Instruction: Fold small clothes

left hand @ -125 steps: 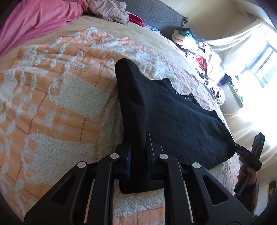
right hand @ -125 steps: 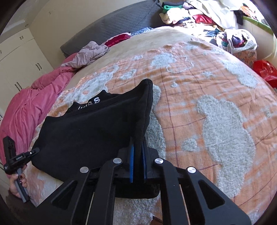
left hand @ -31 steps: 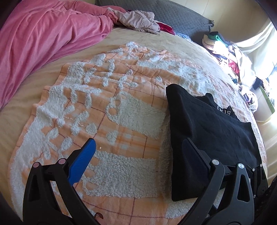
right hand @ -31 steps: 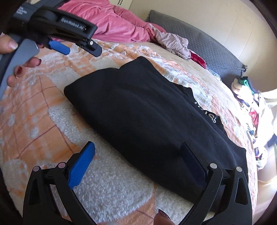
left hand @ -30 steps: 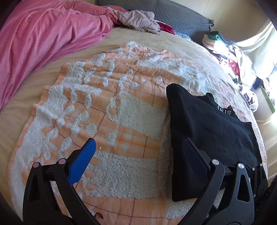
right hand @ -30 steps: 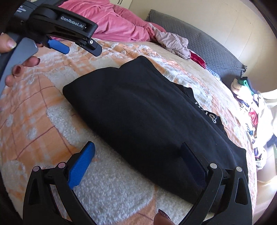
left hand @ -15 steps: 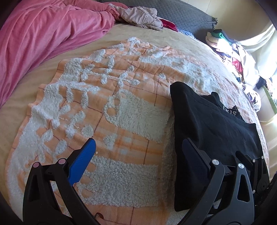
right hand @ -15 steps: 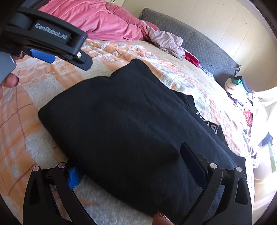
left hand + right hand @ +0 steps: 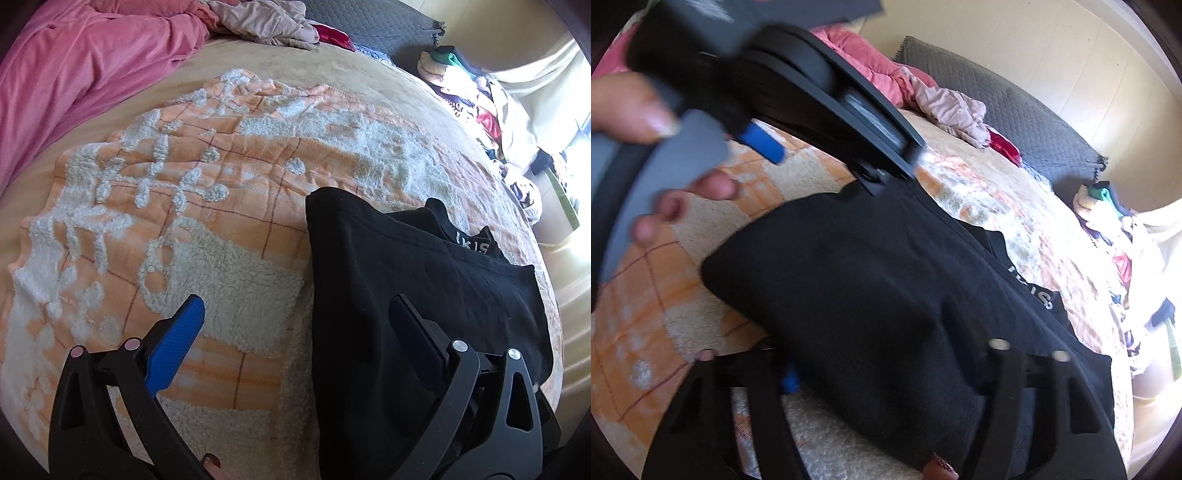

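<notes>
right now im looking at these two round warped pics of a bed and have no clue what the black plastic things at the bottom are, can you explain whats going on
There is no robot here. A person holds a hand-held two-finger gripper in each hand, and each gripper carries a fisheye camera looking along its fingers, hence the round warp.

One picture is from the left gripper: its jaws stand wide open, one finger over the orange-and-white blanket, the other over a folded black garment.

The other picture is from the right gripper. Its jaws are closing with the near edge of the garment between them; the blur hides whether they press it yet. The left gripper and the hand holding it show at the upper left.

Farther back lie a pink duvet and a clothes pile.
</notes>
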A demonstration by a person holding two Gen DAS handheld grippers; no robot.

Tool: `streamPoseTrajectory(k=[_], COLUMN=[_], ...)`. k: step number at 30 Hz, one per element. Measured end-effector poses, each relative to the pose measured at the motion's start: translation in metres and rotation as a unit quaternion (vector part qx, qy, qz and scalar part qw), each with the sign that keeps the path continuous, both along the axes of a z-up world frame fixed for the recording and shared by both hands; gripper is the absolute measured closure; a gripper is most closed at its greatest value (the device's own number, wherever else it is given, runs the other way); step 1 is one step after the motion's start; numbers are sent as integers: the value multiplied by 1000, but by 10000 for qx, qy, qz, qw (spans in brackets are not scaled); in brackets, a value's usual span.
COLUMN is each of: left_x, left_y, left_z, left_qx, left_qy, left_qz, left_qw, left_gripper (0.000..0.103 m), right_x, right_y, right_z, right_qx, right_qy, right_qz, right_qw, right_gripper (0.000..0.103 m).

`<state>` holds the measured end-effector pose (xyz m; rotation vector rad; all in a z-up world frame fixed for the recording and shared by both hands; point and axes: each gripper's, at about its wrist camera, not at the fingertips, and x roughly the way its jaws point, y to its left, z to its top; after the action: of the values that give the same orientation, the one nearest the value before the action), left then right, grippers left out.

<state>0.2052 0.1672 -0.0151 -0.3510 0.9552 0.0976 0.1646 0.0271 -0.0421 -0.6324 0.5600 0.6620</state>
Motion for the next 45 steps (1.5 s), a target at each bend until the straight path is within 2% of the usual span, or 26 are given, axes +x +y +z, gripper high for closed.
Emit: streamPoseTrajectory(k=[3,5,15,27,29,32,33,34,36,40,45], left_x=[7,10,20,22,24,28,28,29,28,25,24], left_y=[-2,-2,-6,-20,-26,-39,-43,-48,-58,-75,-100], left_z=[-5,-5,2,-1,-2,-4,-4,-3,3,21,44], left_qx=[-74,-122,-314,-1124,-1283,-1450,-1527,-1564,-1435,-1277,-987], left_qy=[84,93,-35,-231,-222,-176,-174,-177,-231,-391,-497], left_qz=[-70,-108,-311,-671,-769,-920,-972,-1001,-1037,-1107,-1233], left_qw=[9999,9998,9990,9911,9885,9850,9833,9824,9839,9848,9862], left_gripper=[10,10,10,10,19,42,56,65,73,80,80], right_x=[-1,1,-4,-13,-15,-16,-17,-18,-17,-18,-21], right_y=[-5,-9,-22,-43,-47,-54,-56,-59,-65,-80,-104], right_z=[3,6,17,29,31,35,36,37,38,45,53], right_qx=[109,229,572,944,1014,1128,1168,1209,1286,1482,1759], right_qy=[-51,36,104,52,38,49,42,39,37,-8,-9], right_qz=[-17,-52,-122,-248,-284,-345,-364,-388,-450,-597,-809], right_qw=[9999,9997,9982,9952,9944,9930,9925,9919,9907,9871,9811], right_gripper=[77,80,83,87,88,90,90,91,91,91,92])
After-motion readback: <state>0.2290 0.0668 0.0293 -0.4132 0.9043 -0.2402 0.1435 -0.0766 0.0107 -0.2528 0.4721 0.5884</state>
